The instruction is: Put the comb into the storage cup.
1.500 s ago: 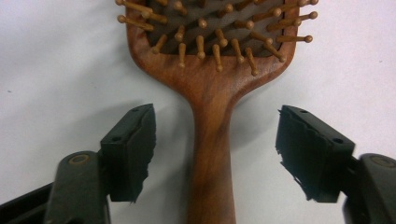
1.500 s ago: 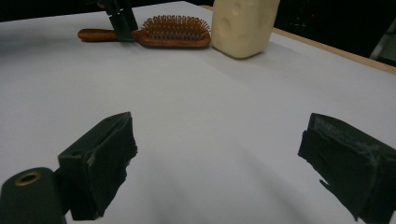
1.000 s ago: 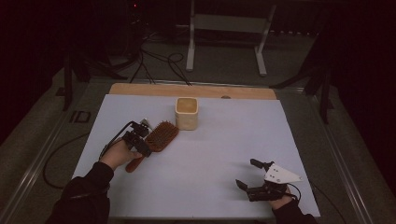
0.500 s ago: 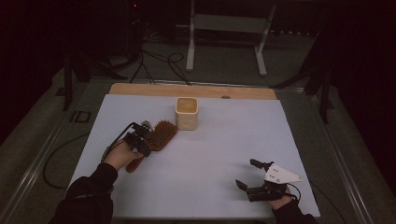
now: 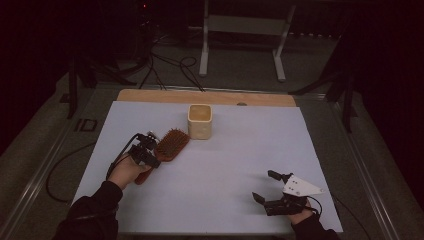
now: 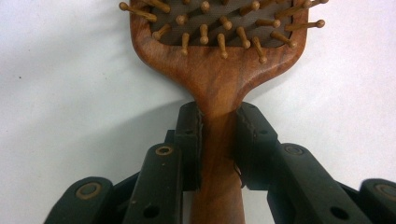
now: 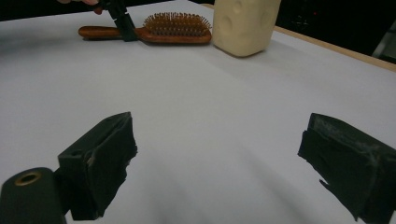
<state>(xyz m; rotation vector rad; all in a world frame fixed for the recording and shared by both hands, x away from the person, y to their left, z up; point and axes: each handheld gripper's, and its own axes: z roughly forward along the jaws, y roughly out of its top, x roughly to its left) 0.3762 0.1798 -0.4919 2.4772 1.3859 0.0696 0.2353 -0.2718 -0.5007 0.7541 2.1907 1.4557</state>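
Note:
A wooden hairbrush point(image 5: 171, 144) lies bristles up on the white sheet, left of centre. My left gripper point(image 5: 151, 159) is shut on its handle just behind the head. In the left gripper view the two jaws press the handle from both sides, where the left gripper point(image 6: 218, 122) meets the hairbrush point(image 6: 219, 70). My right gripper point(image 5: 263, 185) rests near the front right, open, with nothing between its fingers. The right gripper point(image 7: 219, 158) looks across the sheet at the hairbrush point(image 7: 173, 29) and the left gripper point(image 7: 122, 22) clamped on it.
A cream square cup point(image 5: 200, 121) stands upright just right of the brush head, cup point(image 7: 245, 23) close to the bristles. The white sheet point(image 5: 250, 150) covers the table, with a wooden strip point(image 5: 205, 96) along the back edge. Cables and a stand lie beyond.
The brush head shifted slightly in the left gripper's hold and sits close to where it was. The right gripper has not moved.

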